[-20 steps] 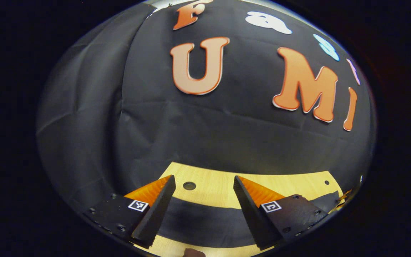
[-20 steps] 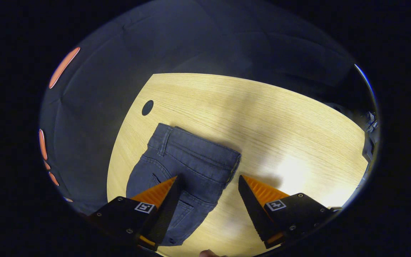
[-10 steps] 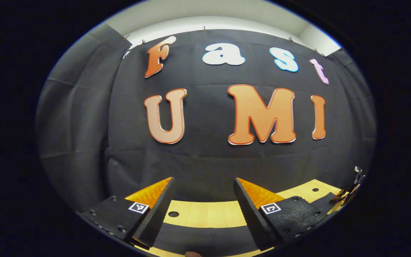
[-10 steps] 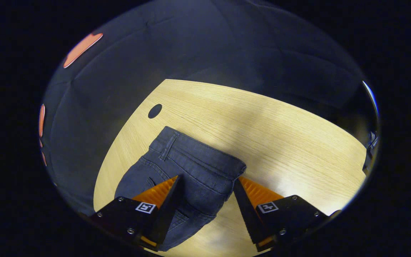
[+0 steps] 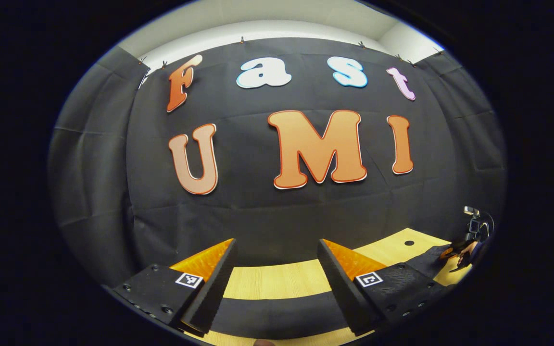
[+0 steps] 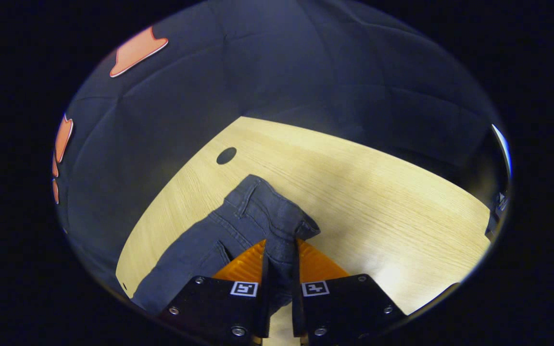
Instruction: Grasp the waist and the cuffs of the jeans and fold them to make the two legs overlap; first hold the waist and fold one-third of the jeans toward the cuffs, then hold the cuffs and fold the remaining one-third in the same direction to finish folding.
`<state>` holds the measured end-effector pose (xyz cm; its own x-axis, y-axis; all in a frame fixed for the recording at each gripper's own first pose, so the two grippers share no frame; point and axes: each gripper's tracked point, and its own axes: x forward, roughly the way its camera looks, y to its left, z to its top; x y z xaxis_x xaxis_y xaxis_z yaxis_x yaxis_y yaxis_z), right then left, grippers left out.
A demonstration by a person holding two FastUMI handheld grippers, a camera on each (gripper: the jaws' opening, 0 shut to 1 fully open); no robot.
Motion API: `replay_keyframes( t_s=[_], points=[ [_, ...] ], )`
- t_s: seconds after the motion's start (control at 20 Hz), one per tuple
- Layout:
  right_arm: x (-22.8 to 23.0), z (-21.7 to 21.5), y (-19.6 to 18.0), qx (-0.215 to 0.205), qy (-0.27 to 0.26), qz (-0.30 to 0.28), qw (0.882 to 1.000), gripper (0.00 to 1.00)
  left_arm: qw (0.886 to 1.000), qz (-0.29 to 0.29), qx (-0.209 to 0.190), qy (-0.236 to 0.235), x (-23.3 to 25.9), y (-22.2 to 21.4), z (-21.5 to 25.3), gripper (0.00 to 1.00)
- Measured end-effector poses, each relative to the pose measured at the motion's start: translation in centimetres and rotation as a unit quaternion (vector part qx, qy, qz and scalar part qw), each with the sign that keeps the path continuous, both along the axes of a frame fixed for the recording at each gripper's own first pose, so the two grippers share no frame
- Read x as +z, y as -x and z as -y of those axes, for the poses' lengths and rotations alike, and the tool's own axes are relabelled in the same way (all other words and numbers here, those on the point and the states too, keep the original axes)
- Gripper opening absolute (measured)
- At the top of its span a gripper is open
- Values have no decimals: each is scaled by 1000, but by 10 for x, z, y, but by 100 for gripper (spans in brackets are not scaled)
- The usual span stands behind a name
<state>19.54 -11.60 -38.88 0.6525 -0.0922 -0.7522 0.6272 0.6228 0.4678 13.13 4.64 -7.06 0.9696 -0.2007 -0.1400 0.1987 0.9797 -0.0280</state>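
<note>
Denim waistband pinched by the right gripper (image 6: 279, 250) on a wooden table (image 6: 378, 192).
Dark jeans (image 6: 238, 221) lay at the table's left part, waist toward the far side near a round hole (image 6: 226, 155); the right fingers had closed on the bunched waistband (fabric puckered between them). The left gripper (image 5: 277, 254) was spread wide and held nothing, poised over a dark strip of fabric (image 5: 277, 312) at the table's near edge.
</note>
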Motion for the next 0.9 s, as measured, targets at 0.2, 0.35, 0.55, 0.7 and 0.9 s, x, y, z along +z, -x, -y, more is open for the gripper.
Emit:
replay_keyframes(
  t_s=[0.2,0.35,0.55,0.7,0.9],
  points=[
    [29,1,3,-7,35,28,999,19,1000,7,-26,11,1,2,3,100],
    [48,-2,9,4,63,51,997,19,999,12,-33,18,3,4,-9,99],
    [70,-15,10,23,95,80,992,19,999,14,-30,29,2,9,-31,99],
    [86,-20,11,36,114,95,988,19,999,22,-20,31,6,11,-48,99],
    [105,-35,11,64,140,114,982,19,999,25,-11,41,7,15,-62,100]
  ],
)
